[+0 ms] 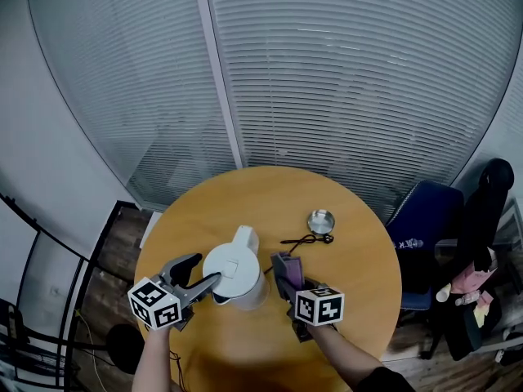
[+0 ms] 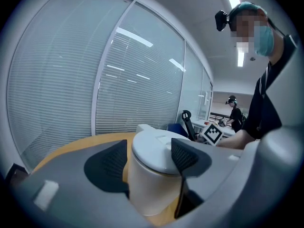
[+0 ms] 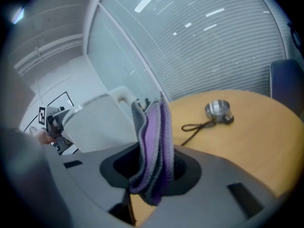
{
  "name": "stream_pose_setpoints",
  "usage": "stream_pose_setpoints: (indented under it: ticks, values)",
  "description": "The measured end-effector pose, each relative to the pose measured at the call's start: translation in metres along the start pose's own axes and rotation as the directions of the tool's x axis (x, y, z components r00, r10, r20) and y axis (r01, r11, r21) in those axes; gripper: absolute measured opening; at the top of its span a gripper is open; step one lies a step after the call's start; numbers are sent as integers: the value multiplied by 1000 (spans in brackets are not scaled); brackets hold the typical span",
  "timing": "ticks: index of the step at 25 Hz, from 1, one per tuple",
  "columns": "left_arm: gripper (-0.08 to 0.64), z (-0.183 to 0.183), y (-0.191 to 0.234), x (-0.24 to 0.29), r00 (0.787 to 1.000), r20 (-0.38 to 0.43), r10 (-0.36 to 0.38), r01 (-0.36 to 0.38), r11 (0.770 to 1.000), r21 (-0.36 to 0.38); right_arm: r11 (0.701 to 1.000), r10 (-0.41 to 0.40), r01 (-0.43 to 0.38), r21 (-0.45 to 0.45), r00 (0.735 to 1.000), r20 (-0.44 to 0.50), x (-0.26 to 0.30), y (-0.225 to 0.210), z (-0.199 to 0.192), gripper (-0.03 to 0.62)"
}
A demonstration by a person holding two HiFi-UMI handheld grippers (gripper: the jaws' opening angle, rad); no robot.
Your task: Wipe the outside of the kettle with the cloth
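Observation:
A white kettle (image 1: 235, 274) stands near the middle of the round wooden table (image 1: 343, 300), its handle pointing away from me. My left gripper (image 1: 208, 269) is open at the kettle's left side. In the left gripper view the kettle (image 2: 152, 175) rises between the two dark pads (image 2: 113, 164), and the right pad overlaps the lid rim. My right gripper (image 1: 288, 284) is just right of the kettle, shut on a folded purple and grey cloth (image 1: 288, 269). In the right gripper view the cloth (image 3: 154, 146) stands upright between the jaws, beside the kettle (image 3: 102, 122).
A small round metal base (image 1: 321, 220) with a black cord (image 1: 301, 240) lies on the table behind and right of the kettle. A blue chair (image 1: 425, 235) and a dark chair stand at the right. Blinds cover the glass wall behind.

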State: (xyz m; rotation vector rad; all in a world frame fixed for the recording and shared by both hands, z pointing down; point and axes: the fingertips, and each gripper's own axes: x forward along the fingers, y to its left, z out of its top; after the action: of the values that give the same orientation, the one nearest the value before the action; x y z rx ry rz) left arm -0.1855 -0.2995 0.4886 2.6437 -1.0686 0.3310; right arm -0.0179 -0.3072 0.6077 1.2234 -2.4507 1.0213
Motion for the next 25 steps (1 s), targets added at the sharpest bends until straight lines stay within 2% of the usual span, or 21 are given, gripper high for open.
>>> stream_pose_setpoints:
  ticks: [2,4,6,8,10,11,15,19,22,25]
  values:
    - [296,1,0,0,1000,2,3,-3,1000,3,994,30,-25,-103,998,48,-8,13,34,117]
    - [296,1,-1,0,1000,4,9,-9,1000,4,973,59,-43,-225,996,67,-11,27,60,117]
    - [296,0,-1,0,1000,10,14,-14,1000,0,933,87,-65,-353,995,46,-11,41,73,117]
    - [296,-1,-1,0,1000,20,17,-17,1000,-10,880,102,-95,-465,995,-9,-7,51,73,117]
    - [296,-2,0,0,999,32,20,-19,1000,-24,837,96,-113,-536,994,-60,-1,54,68,117]
    - [296,-2,0,0,999,38,21,-20,999,-32,826,89,-118,-551,993,-79,2,53,64,117]
    - [296,-3,0,0,998,56,28,-26,998,-52,830,58,-131,-542,987,-150,19,39,39,117]
    - [296,-3,0,1,997,63,37,-33,998,-60,864,8,-133,-486,968,-251,42,11,-5,116]
    - [296,-3,0,0,997,63,46,-42,997,-62,890,-53,-123,-439,929,-367,61,-15,-45,115]
    - [296,-4,2,-2,996,65,55,-51,997,-62,896,-116,-104,-432,883,-454,73,-33,-75,115]
